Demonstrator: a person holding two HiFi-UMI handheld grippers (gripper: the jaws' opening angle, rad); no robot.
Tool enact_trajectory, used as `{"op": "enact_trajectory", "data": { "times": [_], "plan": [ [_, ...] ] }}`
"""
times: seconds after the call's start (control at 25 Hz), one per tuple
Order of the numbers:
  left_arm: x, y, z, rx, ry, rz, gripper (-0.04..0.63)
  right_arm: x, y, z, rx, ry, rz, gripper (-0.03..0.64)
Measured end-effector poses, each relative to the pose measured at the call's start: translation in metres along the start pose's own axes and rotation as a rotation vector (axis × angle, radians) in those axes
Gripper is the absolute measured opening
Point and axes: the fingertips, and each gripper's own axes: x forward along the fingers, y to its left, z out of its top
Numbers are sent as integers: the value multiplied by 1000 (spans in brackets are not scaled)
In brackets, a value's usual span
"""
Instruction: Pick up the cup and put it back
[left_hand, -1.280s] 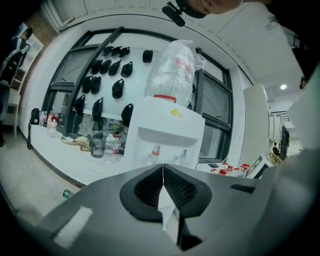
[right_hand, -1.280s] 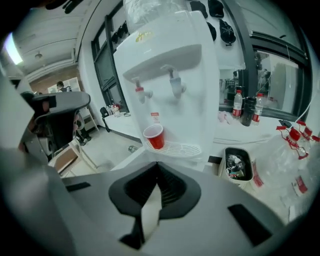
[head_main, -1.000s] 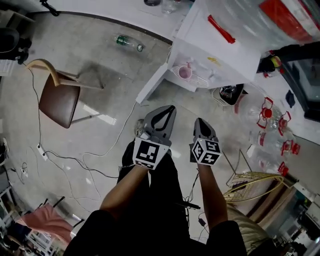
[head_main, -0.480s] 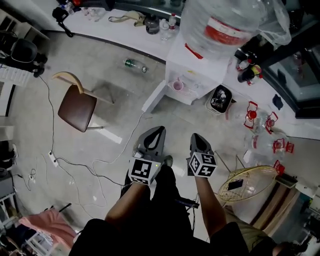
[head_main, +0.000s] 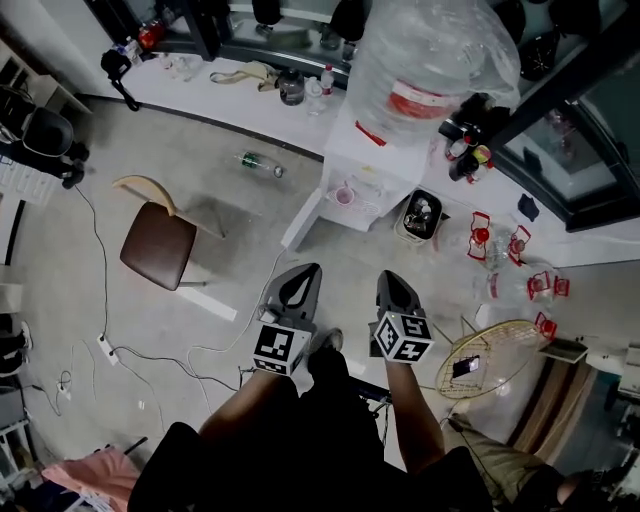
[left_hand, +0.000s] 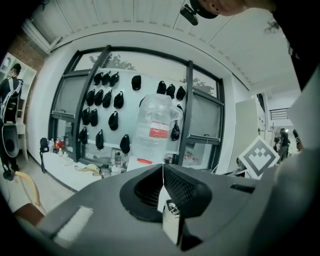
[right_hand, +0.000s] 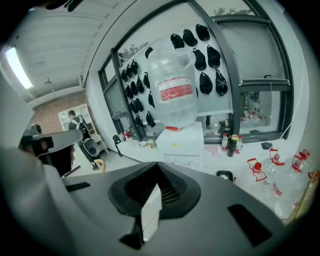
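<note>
In the head view a small pink cup (head_main: 345, 195) stands in the white water dispenser's (head_main: 375, 165) recess, under the big clear bottle (head_main: 435, 60). Both grippers hang side by side over the floor, well short of the dispenser and pointing toward it. My left gripper (head_main: 303, 272) is shut and empty, its jaws meeting in a thin line in the left gripper view (left_hand: 162, 170). My right gripper (head_main: 390, 281) is also shut with nothing in it (right_hand: 158, 167). The jaws hide the cup in both gripper views.
A brown chair (head_main: 160, 240) stands to the left, with cables (head_main: 150, 350) trailing over the floor. A green bottle (head_main: 258, 165) lies near the dispenser. A dark bin (head_main: 420, 215), several red-handled empty water jugs (head_main: 500, 245) and a wire basket (head_main: 490, 360) sit at the right.
The head view has drawn back: the dispenser and cup look smaller and farther off. Both grippers stay shut, side by side, a little lower in the view.
</note>
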Motion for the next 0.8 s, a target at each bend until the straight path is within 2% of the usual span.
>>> {"op": "enact_trajectory", "data": {
  "times": [0.16, 0.36, 0.6, 0.8],
  "plan": [
    [-20, 4, 41, 39, -62, -34, 8, -35, 25, 40, -46, -93, -26, -4],
    [-36, 4, 79, 66, -130, -68, 6, -73, 48, 81, -56, -194, -27, -3],
    [-62, -5, 104, 57, -181, -95, 8, -125, 72, 117, -97, -300, -31, -3],
    [-70, -4, 108, 107, -192, -109, 8, -138, 82, 126, -116, -341, -29, -5]
  ]
}}
